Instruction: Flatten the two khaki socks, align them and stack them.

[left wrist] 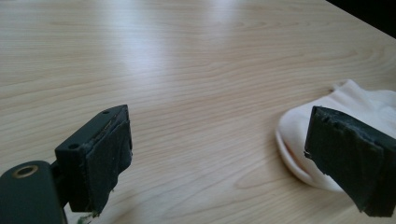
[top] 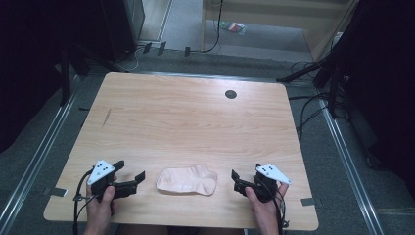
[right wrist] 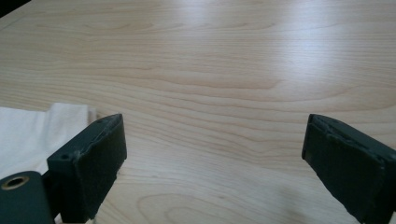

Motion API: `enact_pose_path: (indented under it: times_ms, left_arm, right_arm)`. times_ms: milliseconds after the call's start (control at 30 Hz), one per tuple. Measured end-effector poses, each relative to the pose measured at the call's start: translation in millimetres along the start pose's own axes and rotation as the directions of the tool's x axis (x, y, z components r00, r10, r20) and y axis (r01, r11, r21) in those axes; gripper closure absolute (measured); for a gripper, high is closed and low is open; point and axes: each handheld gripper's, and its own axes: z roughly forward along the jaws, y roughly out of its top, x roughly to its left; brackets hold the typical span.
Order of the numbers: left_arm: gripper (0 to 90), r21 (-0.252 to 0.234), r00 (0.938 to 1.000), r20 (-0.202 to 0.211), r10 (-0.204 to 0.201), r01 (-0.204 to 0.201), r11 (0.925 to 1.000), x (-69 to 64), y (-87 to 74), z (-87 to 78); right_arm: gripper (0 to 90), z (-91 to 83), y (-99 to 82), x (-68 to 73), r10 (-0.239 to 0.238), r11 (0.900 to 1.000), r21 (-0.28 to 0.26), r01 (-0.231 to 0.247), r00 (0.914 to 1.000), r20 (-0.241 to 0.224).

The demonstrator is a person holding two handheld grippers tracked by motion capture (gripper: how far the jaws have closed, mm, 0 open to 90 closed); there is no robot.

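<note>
A: How is the scene lit?
B: From overhead. The wooden table (top: 195, 117) is evenly bright in the high view, while the surrounding floor falls into near-black at both side edges.

A: Any glare or softness?
B: Pale sheen streaks the far tabletop in both gripper views. The near black pads (left wrist: 105, 163) look soft, casting faint shadows; the high view is grainy.

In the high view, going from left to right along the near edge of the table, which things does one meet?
left gripper → white sock → right gripper
</note>
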Motion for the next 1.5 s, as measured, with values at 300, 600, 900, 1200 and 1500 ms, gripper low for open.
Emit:
enact_pose_path:
  times_ms: [300, 600, 900, 1200, 1500]
  left_arm:
    - [7.9, -0.011, 0.9969, -0.055, -0.056, 0.056, 0.9984, 33.9, -2.0, -10.6]
    - [8.0, -0.005, 0.9918, -0.118, -0.050, 0.049, 0.9988, 55.8, -2.5, -20.6]
    - [8.1, -0.002, 0.9818, -0.183, -0.050, 0.051, 0.9987, 82.9, -2.7, -34.1]
    - [8.2, -0.014, 0.9658, -0.249, -0.072, 0.071, 0.9974, 114.6, -4.9, -53.3]
    - [8.2, -0.041, 0.9625, -0.249, -0.109, 0.102, 0.9940, 126.1, -8.2, -58.4]
  right_arm:
    - [6.7, -9.9, -1.2, -34.6, 0.016, 0.9999, -0.004, -0.016, 0.9986, 0.050]
    - [7.0, -22.7, -8.0, -71.4, 0.062, 0.9980, 0.007, -0.063, 0.9929, 0.101]
    - [7.5, -35.7, -11.5, -90.5, 0.079, 0.9969, -0.010, -0.078, 0.9861, 0.146]
    - [7.6, -51.1, -16.5, -108.1, 0.064, 0.9980, -0.008, -0.064, 0.9796, 0.191]
    - [7.7, -58.5, -18.0, -121.8, 0.086, 0.9963, -0.023, -0.082, 0.9709, 0.223]
